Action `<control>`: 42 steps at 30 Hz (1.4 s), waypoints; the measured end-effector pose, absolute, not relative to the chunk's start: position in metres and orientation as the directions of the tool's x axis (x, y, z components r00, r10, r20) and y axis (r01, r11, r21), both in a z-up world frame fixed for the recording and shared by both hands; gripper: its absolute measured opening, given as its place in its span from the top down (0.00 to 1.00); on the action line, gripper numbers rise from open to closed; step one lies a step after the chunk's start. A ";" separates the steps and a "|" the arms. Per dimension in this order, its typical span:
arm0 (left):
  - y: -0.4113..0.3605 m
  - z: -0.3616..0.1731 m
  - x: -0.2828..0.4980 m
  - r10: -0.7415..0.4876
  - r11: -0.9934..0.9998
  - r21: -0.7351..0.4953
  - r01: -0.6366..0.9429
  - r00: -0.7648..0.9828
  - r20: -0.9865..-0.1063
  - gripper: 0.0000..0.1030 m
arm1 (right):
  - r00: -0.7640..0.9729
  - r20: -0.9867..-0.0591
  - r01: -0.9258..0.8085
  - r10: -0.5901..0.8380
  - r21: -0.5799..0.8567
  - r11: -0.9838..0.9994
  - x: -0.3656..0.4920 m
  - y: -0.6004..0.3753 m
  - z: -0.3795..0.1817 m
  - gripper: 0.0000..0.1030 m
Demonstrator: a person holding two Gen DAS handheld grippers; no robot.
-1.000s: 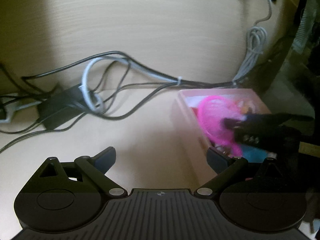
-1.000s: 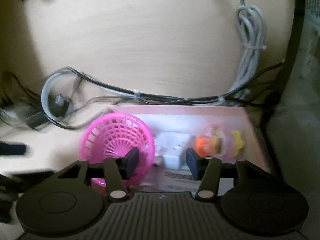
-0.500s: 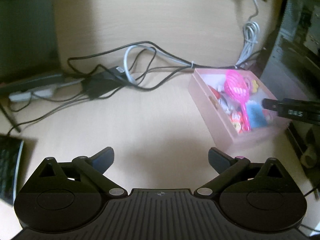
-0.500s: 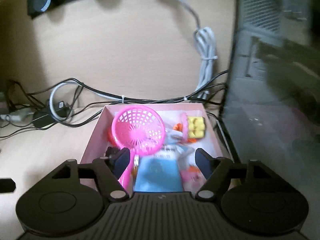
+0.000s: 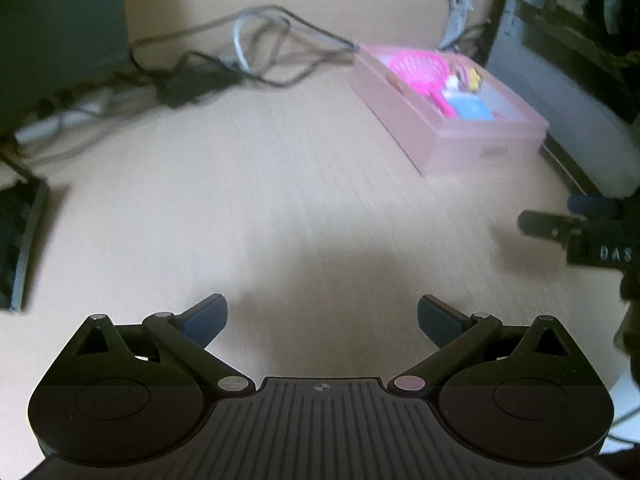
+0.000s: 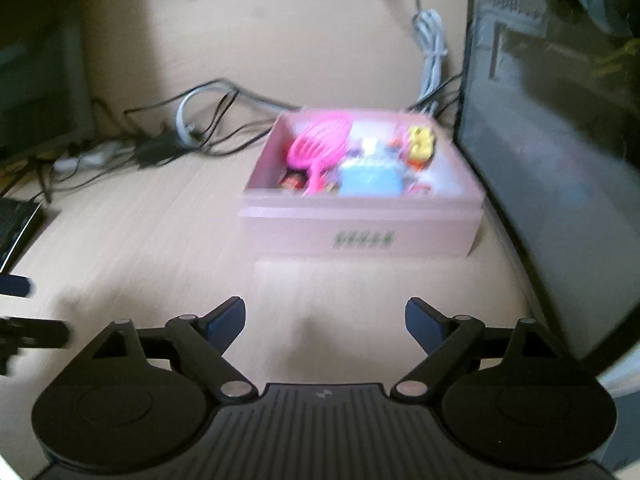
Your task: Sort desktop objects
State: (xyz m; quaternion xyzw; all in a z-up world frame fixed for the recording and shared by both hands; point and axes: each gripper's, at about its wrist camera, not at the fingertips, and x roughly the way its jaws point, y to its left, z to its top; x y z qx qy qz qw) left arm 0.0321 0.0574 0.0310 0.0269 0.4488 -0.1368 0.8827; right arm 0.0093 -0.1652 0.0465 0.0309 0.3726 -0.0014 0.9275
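Observation:
A pink box (image 6: pixel 360 224) stands on the wooden desk, ahead of my right gripper (image 6: pixel 325 320). It holds a pink mesh scoop (image 6: pixel 320 148), a light blue item (image 6: pixel 370 178), a yellow toy (image 6: pixel 420 144) and other small things. My right gripper is open and empty, well back from the box. My left gripper (image 5: pixel 322 320) is open and empty over bare desk. In the left wrist view the pink box (image 5: pixel 448 132) is far right, with the right gripper's fingers (image 5: pixel 560 226) at the right edge.
A tangle of cables and a power brick (image 5: pixel 192 84) lies at the back of the desk. A dark computer case (image 6: pixel 552 152) stands right of the box. A keyboard edge (image 5: pixel 20 240) is at the left. A monitor base (image 6: pixel 40 92) is back left.
Both grippers have pulled back and away from the pink box. The right gripper has opened wider and left the pink scoop in the box. The box now looks smaller and farther.

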 end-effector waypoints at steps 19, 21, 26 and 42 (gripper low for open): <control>0.012 -0.007 0.028 -0.121 0.984 0.018 0.178 0.734 -0.668 0.00 | 0.708 -0.701 -0.103 0.078 0.006 0.995 0.011 -0.174 0.005 0.00; 0.011 -0.007 0.032 -0.109 0.987 0.018 0.161 0.739 -0.665 0.00 | 0.718 -0.692 -0.096 0.074 0.006 0.995 0.018 -0.175 0.005 0.00; 0.008 -0.007 0.042 -0.077 0.993 0.017 0.119 0.744 -0.664 0.00 | 0.729 -0.677 -0.127 0.097 0.005 0.992 0.038 -0.172 0.003 0.00; 0.011 -0.006 0.044 -0.085 0.992 0.014 0.126 0.742 -0.665 0.00 | 0.753 -0.641 -0.182 0.145 0.008 0.983 0.049 -0.173 -0.002 0.00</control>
